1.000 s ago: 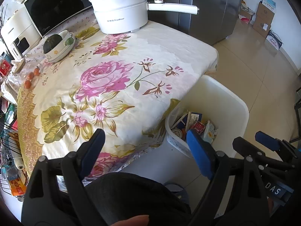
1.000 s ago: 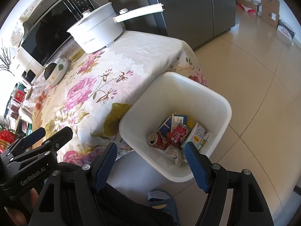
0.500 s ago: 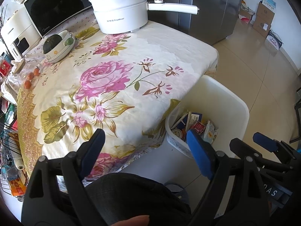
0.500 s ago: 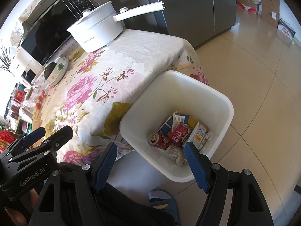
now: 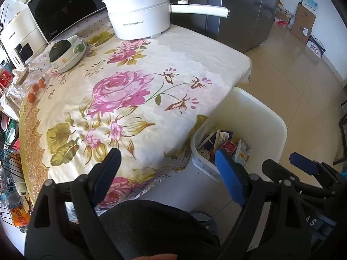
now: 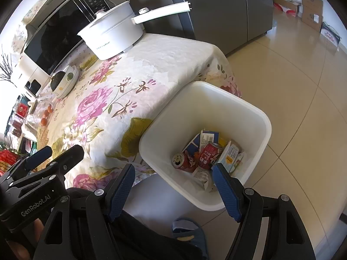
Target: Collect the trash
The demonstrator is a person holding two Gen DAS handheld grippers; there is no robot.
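Observation:
A white trash bin (image 6: 256, 117) stands on the floor against the table's near right corner; it also shows in the left wrist view (image 5: 271, 117). Inside lie red drink cans (image 6: 208, 157), a blue-and-white carton (image 6: 206, 136), a yellow-labelled carton (image 6: 231, 156) and crumpled wrappers. My right gripper (image 6: 173, 171) is open and empty, held above the bin's near rim. My left gripper (image 5: 168, 158) is open and empty above the table's front edge, left of the bin. Each gripper shows in the other's view, the left one (image 6: 54, 153) and the right one (image 5: 286, 162).
The table has a floral cloth (image 5: 130, 91). At its back stand a white pot with a long handle (image 5: 141, 19), a microwave (image 5: 65, 6) and a bowl holding a dark squash (image 5: 65, 52). Small oranges (image 5: 34, 91) lie at the left. Cardboard boxes (image 5: 303, 19) sit on the tiled floor.
Both grippers stay open and nearly still. The right gripper has drifted slightly, so the bin sits a little lower and more to the right in its view.

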